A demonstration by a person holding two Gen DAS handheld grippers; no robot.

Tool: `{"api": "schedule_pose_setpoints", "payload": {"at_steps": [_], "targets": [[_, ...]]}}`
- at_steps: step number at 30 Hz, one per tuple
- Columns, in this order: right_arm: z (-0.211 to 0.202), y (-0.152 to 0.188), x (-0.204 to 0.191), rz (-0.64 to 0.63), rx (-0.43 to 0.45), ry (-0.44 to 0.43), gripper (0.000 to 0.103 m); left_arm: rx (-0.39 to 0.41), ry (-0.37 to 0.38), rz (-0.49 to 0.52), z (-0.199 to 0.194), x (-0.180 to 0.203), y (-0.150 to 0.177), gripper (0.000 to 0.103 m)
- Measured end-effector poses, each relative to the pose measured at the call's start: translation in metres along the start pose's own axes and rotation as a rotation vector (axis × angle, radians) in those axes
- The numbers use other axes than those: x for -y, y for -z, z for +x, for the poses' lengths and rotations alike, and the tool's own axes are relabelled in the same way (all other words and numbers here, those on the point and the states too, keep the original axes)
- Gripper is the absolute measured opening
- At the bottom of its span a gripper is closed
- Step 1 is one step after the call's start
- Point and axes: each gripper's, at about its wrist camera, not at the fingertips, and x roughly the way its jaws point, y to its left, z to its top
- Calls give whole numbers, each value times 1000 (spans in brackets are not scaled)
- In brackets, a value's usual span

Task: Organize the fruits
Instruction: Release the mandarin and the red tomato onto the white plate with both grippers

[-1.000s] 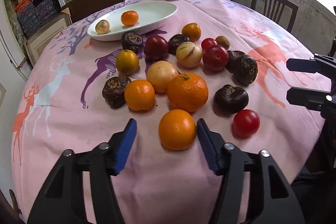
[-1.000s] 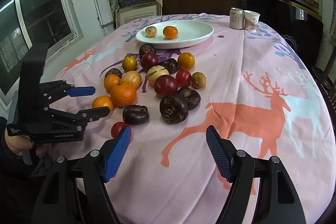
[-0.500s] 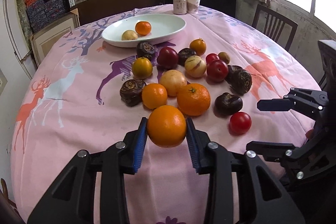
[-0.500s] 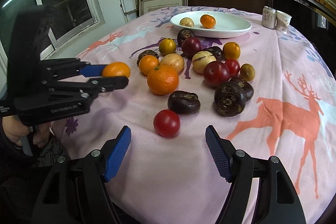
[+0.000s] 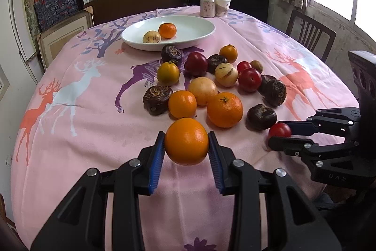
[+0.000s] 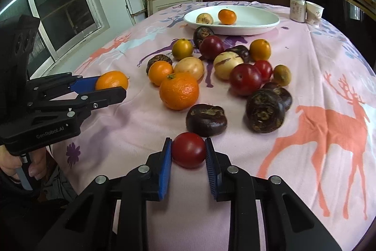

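- My left tongs are clamping an orange between both blue pads, narrowed to the width of the fruit; in the right wrist view the same tongs are holding that orange clear of the pink counter.
- My right tongs are sitting around a small red tomato, both pads touching its sides, and I cannot tell whether it is lifted or resting on the cloth. From the left wrist view those tongs are showing off to the right with the tomato at their tips.
- Just ahead of the left tongs a large tangerine and a smaller orange fruit are lying side by side, with a pale yellow fruit behind them.
- Just ahead of the right tongs a dark wrinkled fruit is lying, and another dark one is sitting ahead and to the right of it.
- Far ahead of both tongs the white plate is holding a small orange and a pale round fruit.
- Beyond the plate a can and a paper cup are standing side by side.
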Motion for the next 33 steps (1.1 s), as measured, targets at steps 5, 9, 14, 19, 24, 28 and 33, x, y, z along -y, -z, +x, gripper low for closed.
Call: {"api": "schedule_pose_setpoints", "payload": {"at_steps": [5,9,14,19,24,28,33], "targets": [[-36,-19,24,22,88,8,28,19,30,-28,-3,-6,-13,35],[-42,-70,52,13,142,31,28,34,65,-30,6,-13,-51,35],[-7,-148,87,0,157,51,28,55,124,-42,51,-22,-129,35],[62,-215,117,21,112,73,28,10,90,-53,118,-24,-185,36],[100,-230,123,21,109,88,70,-72,96,-139,171,-46,-199,47],[81,-221,121,40,145,68,69,11,76,-164,147,-55,-197,78],[32,-180,112,41,147,93,70,73,54,-112,89,-52,-168,79]]}}
